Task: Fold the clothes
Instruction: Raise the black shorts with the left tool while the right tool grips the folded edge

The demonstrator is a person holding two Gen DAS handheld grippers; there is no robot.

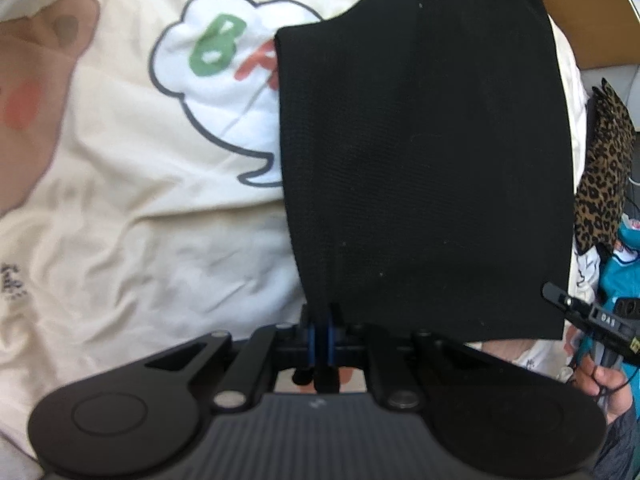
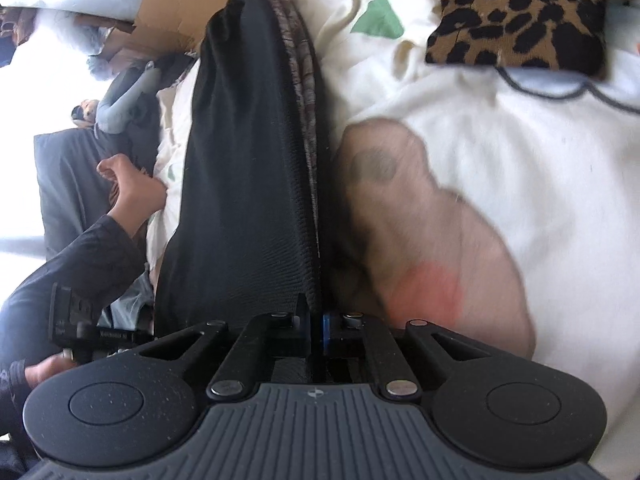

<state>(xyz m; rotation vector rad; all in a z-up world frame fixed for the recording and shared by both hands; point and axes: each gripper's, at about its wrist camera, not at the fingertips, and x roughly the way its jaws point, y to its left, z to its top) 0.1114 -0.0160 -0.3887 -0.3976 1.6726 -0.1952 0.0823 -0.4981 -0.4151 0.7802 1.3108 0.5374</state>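
Left tongs (image 1: 323,330): closed, gripping the near lower edge of the black knitted garment (image 1: 424,160) close to its left corner; the blue pads are pressed together on the cloth.

Right tongs (image 2: 318,330): closed on the same black knitted garment (image 2: 248,184), holding a near edge. The fabric runs forward from the tongs as a doubled panel, with a grey patterned inner band (image 2: 298,64) showing along its right-hand edge.

In the left wrist view the garment appears as a flat, roughly rectangular panel stretching away from the tongs, and the right tongs (image 1: 554,292) are seen beside its lower right corner. It is held just over, or laid on, the cream bedsheet printed with a brown bear and a speech bubble (image 1: 132,208); which of the two cannot be told.

A folded leopard-print cloth (image 2: 516,16) rests on the sheet, well apart from the black piece. Cardboard (image 2: 188,4) and a seated person (image 2: 108,100) are visible beyond the bed.

Assessment: the black garment appears already doubled at least once, both near corners secured. Remaining, in my judgement: a further fold or laying flat, then release. At least one other item appears finished.
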